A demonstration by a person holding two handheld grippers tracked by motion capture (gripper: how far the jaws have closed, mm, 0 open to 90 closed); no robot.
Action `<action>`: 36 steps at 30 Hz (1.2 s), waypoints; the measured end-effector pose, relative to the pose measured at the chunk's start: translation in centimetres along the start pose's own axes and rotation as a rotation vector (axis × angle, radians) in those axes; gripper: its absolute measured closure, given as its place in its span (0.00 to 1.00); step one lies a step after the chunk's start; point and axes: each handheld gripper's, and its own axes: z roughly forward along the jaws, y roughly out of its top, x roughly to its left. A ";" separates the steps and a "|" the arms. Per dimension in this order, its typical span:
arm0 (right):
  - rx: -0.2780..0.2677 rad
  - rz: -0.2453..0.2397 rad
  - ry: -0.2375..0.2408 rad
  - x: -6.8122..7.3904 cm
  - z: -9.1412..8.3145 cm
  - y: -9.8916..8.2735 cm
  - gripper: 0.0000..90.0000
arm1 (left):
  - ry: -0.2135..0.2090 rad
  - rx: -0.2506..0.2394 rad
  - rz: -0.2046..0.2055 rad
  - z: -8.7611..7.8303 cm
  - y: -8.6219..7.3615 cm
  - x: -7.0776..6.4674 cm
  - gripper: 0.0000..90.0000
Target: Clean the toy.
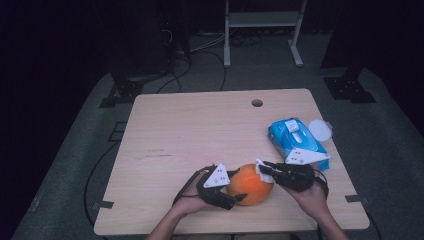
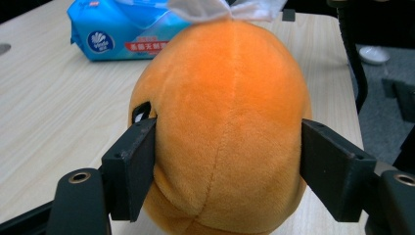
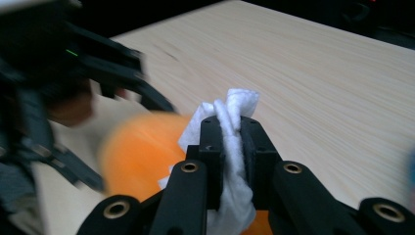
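While the left gripper (image 1: 235, 196) clamps the orange plush (image 1: 249, 184) from both sides, its pads pressing into the fabric, the right gripper (image 1: 264, 167) is clenched on a white wipe (image 3: 230, 147) and holds it at the top of the plush. The plush sits on the table (image 1: 200, 130) near the 6 o'clock edge; the blue wipe pack (image 1: 295, 140) lies at about 2 o'clock from it. I judge the wiping is underway: the wipe is already taken and the plush is held steady, but most of its surface is probably left to clean
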 end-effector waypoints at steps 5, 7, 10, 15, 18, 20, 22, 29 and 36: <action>-0.004 -0.044 0.052 1.7 0.8 0.7 0.89 | 0.014 0.009 0.025 0.0 0.0 -0.2 0.29; 0.005 -0.041 0.037 1.2 0.8 0.5 0.89 | 0.016 -0.002 0.013 -0.1 -0.1 0.0 0.30; 0.024 -0.002 -0.004 -0.5 0.3 -0.2 0.89 | 0.025 -0.006 0.001 -0.3 -0.1 0.2 0.32; 0.044 0.029 -0.076 -2.6 -0.9 -1.4 0.89 | 0.045 -0.023 -0.039 -0.6 -0.1 0.7 0.35; 0.038 0.045 -0.080 -3.1 -1.3 -1.5 0.89 | 0.066 -0.048 -0.097 -0.8 0.0 1.1 0.36; 0.031 0.034 -0.075 -2.7 -1.3 -1.2 0.90 | 0.071 -0.056 -0.120 -0.8 0.0 1.2 0.36; 0.019 0.030 -0.055 -2.0 -1.0 -0.8 0.90 | 0.076 -0.056 -0.130 -0.7 0.1 1.1 0.37; -0.011 -0.085 -0.017 0.9 -0.4 0.9 0.89 | 0.084 -0.058 -0.099 -0.3 0.4 0.5 0.32; 0.003 0.035 0.017 -1.9 -0.6 -0.6 0.89 | -0.008 -0.047 -0.138 0.5 -0.7 1.8 0.10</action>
